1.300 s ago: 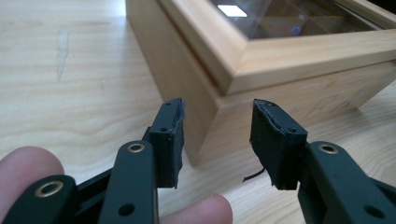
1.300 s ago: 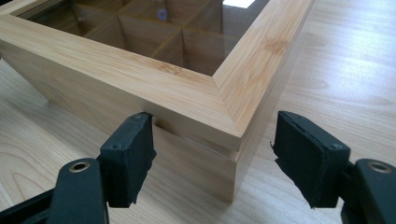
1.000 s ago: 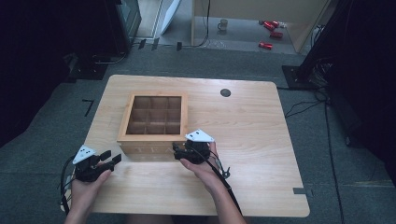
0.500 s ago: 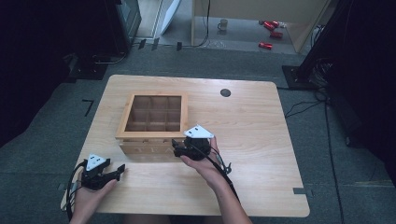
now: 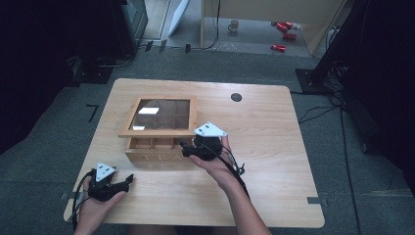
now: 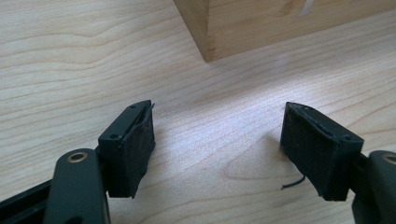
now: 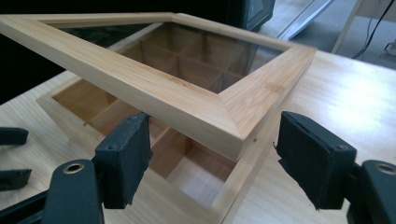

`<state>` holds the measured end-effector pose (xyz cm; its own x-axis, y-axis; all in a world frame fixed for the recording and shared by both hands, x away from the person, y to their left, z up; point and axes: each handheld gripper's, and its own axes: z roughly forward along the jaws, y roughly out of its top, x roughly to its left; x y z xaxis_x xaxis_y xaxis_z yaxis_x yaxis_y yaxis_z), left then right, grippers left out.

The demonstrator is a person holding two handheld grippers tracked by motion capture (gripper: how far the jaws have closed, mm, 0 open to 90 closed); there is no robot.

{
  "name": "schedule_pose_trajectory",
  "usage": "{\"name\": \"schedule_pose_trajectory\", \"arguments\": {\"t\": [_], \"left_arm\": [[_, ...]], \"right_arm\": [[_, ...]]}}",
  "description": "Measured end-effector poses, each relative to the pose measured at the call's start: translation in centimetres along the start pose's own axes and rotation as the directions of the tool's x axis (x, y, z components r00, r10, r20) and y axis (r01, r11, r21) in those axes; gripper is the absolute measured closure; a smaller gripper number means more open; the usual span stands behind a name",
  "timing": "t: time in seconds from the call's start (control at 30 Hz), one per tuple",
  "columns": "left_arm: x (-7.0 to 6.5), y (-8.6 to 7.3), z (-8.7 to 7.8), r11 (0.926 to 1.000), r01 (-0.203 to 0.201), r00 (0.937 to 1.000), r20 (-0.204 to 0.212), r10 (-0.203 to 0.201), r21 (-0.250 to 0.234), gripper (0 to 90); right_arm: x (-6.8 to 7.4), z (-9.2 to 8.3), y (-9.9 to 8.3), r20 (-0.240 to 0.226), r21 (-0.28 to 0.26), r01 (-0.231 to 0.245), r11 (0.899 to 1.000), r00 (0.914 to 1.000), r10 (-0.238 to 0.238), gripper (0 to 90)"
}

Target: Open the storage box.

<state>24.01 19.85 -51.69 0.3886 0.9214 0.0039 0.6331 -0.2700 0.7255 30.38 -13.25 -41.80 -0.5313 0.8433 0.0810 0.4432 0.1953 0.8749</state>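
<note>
**Lid Coming Up on the Tea Box**

The right tool (image 5: 188, 150) is sitting at the front edge of the glass-paned wooden lid (image 5: 159, 115). Its jaws are standing apart on either side of the lid's near corner, and whether the pads are pressing the frame I cannot tell. Just beyond that tool, the lid is tilting up off the pale wooden tea box (image 5: 156, 152), exposing the front row of compartments; in the right gripper view a grid of dividers is showing beneath the pane. The left tool (image 5: 128, 179) is resting low on the light wooden tabletop (image 5: 274, 161), short of the box's near corner, its jaws having just been opening and now standing wide with nothing between them.

Judging by this, the opening is under way but far from finished: the lid is only partly raised.

Count: one box, one lid, two tools.
</note>
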Motion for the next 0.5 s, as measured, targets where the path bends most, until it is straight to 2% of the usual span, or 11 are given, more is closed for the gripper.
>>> {"name": "schedule_pose_trajectory", "arguments": {"t": [0.2,0.5], "left_arm": [[0.2,0.0,0.0,0.9999,0.012,0.9998,0.016,-0.012,-0.004,25.5],[0.2,0.0,0.0,0.9998,0.017,0.9996,0.022,-0.017,-0.006,25.4]], "right_arm": [[-0.1,-0.4,2.0,0.020,-0.012,0.045,0.999,0.9988,-0.045,26.7],[-1.3,-0.3,4.6,0.009,-0.058,0.030,0.998,0.9995,-0.030,26.9]]}}
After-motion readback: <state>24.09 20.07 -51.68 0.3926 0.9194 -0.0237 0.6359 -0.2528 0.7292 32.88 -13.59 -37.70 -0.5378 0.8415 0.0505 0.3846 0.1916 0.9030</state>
